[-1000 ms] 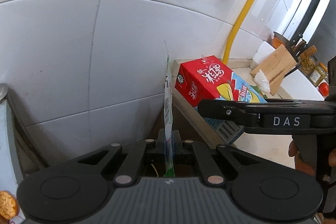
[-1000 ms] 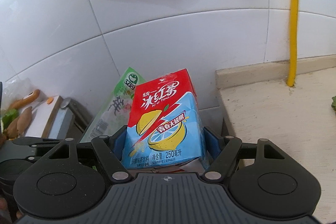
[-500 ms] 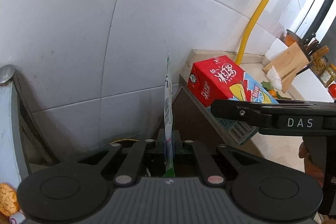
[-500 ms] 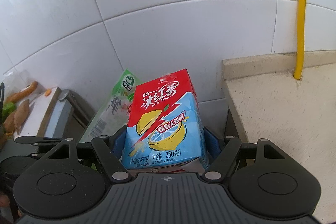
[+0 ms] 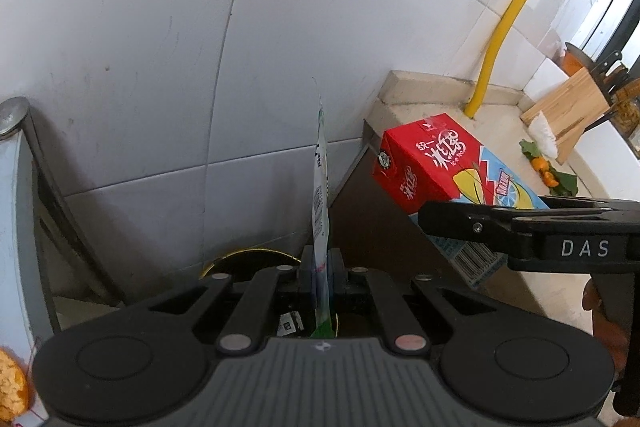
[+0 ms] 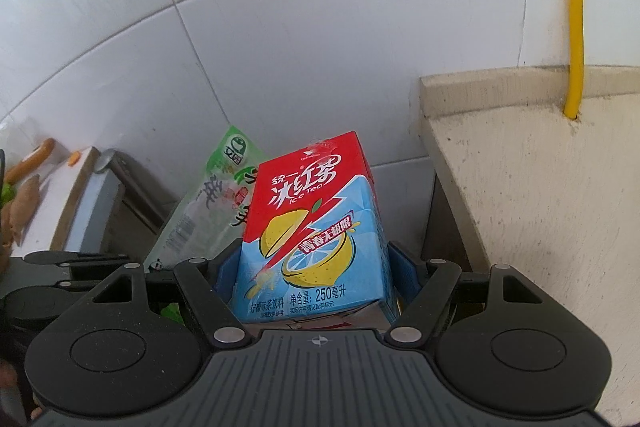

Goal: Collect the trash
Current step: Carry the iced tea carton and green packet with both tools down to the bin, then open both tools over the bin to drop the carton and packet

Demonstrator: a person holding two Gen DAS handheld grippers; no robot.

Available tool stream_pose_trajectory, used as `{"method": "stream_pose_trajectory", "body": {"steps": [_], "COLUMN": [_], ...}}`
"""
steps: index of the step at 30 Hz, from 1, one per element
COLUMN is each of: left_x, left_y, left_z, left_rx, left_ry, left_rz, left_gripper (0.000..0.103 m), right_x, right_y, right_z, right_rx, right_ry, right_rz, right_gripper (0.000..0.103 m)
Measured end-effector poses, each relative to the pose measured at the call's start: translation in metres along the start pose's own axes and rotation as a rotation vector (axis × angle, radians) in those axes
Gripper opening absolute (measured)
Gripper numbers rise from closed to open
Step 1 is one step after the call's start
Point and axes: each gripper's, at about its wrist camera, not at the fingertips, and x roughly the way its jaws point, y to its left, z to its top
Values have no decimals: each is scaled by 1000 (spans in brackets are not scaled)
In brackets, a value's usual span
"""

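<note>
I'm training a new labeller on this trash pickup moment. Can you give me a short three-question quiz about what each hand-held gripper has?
1. True or false: the left hand-held gripper is shut on a flat wrapper.
2. What does the right hand-held gripper hold? A) a bottle B) an ice tea carton C) nothing
3. What colour is the pipe on the tiled wall?

Key: 1 true. 2 B. 3 yellow.
</note>
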Motion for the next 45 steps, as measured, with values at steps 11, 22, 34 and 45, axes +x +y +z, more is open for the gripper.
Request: {"method": "stream_pose_trajectory", "body": {"steps": [11, 22, 34, 45], "left_x": [13, 23, 32, 39], "left_y": [6, 9, 12, 14], "left_z": [-2, -2, -1, 0], "left_rx": [4, 1, 9, 23], "left_ry": [35, 58, 89, 111], "left_rz": [31, 48, 73, 114], "left_gripper": [1, 1, 1, 5], "right_x": [11, 19, 38, 49], "right_y": [-4, -6, -9, -8], "right_z": [-4, -4, -8, -10], "right_rx": [21, 36, 62, 65], "right_ry": [37, 62, 98, 122], "right_rz": [-6, -14, -25, -29], "right_gripper": [79, 79, 79, 79]}}
